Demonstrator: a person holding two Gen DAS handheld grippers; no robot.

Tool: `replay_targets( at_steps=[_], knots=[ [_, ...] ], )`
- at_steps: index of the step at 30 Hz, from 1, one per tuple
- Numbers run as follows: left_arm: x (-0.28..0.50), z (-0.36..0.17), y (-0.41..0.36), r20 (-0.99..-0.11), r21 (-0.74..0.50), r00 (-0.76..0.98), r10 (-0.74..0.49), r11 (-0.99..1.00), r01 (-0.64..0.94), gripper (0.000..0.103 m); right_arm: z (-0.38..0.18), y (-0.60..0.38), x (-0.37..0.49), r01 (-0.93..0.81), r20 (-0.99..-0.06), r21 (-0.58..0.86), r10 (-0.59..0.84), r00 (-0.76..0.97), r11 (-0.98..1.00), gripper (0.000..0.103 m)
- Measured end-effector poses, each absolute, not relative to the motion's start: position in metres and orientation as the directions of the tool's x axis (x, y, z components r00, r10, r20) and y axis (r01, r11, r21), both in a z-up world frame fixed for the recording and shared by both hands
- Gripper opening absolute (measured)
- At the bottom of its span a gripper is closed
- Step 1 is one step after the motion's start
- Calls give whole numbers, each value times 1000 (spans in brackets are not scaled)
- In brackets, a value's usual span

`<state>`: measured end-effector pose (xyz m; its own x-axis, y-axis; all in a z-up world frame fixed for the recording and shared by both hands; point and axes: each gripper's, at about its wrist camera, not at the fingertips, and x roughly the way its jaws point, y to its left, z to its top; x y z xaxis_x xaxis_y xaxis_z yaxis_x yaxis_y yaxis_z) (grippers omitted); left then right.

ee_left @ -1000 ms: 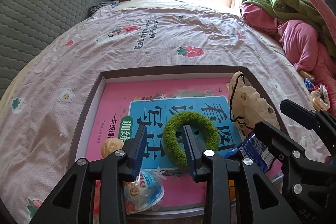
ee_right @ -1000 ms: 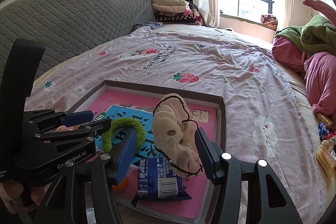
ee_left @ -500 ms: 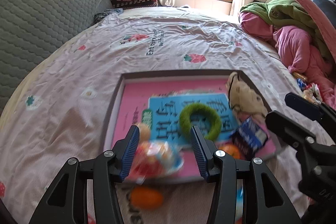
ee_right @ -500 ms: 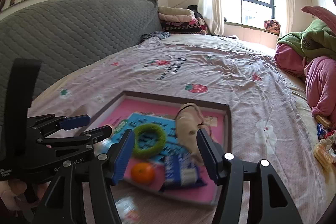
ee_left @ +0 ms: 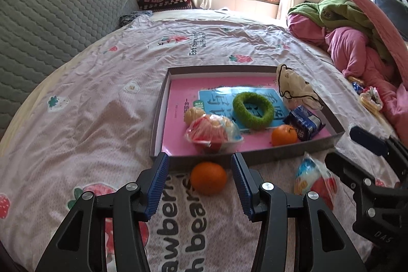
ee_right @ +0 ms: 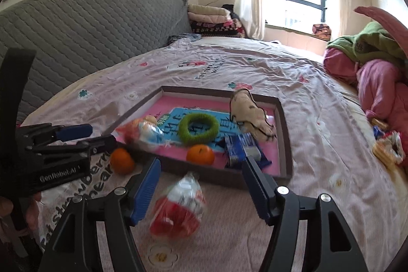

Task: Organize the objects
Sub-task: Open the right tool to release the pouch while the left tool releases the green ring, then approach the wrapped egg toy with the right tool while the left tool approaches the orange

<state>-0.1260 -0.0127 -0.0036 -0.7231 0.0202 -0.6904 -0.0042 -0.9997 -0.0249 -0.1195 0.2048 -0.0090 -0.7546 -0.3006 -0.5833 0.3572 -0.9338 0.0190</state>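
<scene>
- Two grippers hover over the bed, both spread wide with nothing between their fingers.
- Left gripper frames a loose orange lying on the bedspread just outside the tray's near wall; its blue pads sit either side of the fruit without touching it.
- Right gripper is spread over a snack packet, red and white and blurred, lying on the bedspread with its long axis running roughly toward the tray.
- Shallow grey tray lies flat on the bed, its long side across the left view, lined by a pink and blue booklet.
- Inside it: a green fuzzy ring lying flat near the middle, a second orange by the near wall, a blue biscuit pack pointing diagonally toward the far right corner, a cream cloth pouch slumped over the right wall, and a crinkled snack bag beside a small bun.
</scene>
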Motion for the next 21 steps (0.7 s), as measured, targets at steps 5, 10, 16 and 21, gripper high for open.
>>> replay_targets(
  at_steps=[5, 10, 16, 21],
  knots=[
    [-123, -13, -13, -701, -34, -712, 38, -999, -19, 52, -20, 206, -108, 335, -596, 45, -294, -747, -941, 70],
    [-125, -22, -11, -710, -47, -702, 53, -998, -28, 52, -29, 205, -102, 325, -606, 41, -282, -744, -945, 71],
    [-130, -35, -9, -723, -51, -689, 55, -998, -26, 52, -42, 200, -103, 326, -630, 44, -279, -724, -944, 76],
    [-139, -43, -11, -728, -72, -682, 66, -997, -19, 52, -50, 198, -108, 330, -644, 56, -287, -710, -942, 78]
  ],
)
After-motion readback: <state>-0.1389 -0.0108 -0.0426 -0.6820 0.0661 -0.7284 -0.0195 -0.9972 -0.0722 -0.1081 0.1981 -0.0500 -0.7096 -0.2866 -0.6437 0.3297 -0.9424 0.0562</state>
